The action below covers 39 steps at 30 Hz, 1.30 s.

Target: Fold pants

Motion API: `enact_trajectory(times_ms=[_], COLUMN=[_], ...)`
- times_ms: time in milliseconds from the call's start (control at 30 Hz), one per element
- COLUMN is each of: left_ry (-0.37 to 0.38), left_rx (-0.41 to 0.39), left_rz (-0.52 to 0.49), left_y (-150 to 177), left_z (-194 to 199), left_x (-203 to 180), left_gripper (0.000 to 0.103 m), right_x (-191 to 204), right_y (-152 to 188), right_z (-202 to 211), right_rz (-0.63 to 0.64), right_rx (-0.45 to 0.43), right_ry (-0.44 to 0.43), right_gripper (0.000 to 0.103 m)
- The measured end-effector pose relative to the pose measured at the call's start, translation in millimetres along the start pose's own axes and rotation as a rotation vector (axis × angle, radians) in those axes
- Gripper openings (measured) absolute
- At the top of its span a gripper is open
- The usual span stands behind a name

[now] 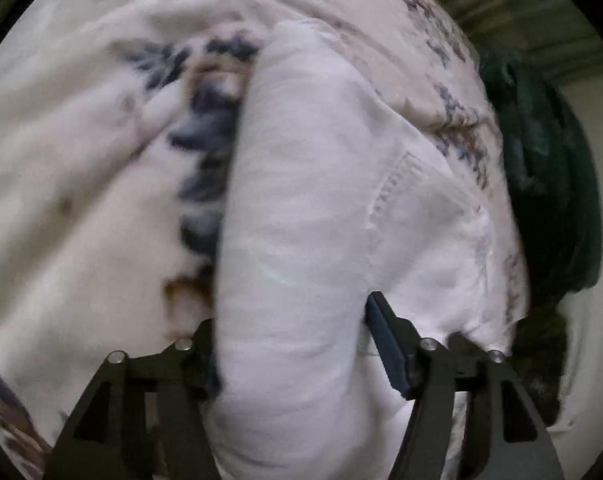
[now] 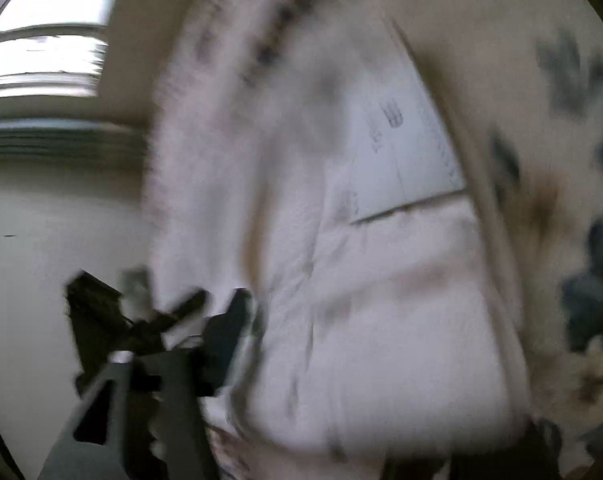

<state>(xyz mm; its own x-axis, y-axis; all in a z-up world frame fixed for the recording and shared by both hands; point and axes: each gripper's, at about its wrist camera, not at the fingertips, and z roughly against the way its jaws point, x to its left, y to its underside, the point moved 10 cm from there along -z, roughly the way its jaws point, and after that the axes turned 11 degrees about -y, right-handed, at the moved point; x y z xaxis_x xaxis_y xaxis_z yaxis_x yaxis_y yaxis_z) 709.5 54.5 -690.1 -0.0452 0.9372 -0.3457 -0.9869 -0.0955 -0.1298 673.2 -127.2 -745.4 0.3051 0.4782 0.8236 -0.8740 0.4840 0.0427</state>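
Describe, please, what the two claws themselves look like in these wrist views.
The left claw has black angular linkage arms with cut-out openings, round silver pins at the joints, and a dark blue-grey flat finger. The right claw is badly blurred: black and grey linkage arms with a cut-out and one silver pin show. No cables, markings or sleeves are visible.

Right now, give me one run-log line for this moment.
task: fold pants | white pants: on patterned bedspread | left gripper: astride a fold, right pad clear | right gripper: blurred, state unclear
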Motion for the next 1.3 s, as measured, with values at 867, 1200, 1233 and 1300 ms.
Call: enact_trajectory(times_ms=[867,1200,1233,1300], left_ry=[-0.475,-0.488,-0.487,-0.481], left_rx=[-0.325,-0.428,-0.442,-0.466], left_rz=[-0.159,-0.186,-0.189,-0.193], left_y=[67,141,151,170], left_z=[226,354,370,401], left_x=[-63,-103,-108,-120], left_gripper=[0.096,0.096,0.096,0.096], right_x=[171,264,277,297], right_y=[90,182,196,219], right_z=[230,345,361,387], right_rz=[0.507,0.613,0.629,0.644], right_rx=[-0.218,-0.300,-0.311,-0.329], right_ry=[0.696,0.662,0.656,0.644], right_gripper=[0.094,0.094,0.094,0.094])
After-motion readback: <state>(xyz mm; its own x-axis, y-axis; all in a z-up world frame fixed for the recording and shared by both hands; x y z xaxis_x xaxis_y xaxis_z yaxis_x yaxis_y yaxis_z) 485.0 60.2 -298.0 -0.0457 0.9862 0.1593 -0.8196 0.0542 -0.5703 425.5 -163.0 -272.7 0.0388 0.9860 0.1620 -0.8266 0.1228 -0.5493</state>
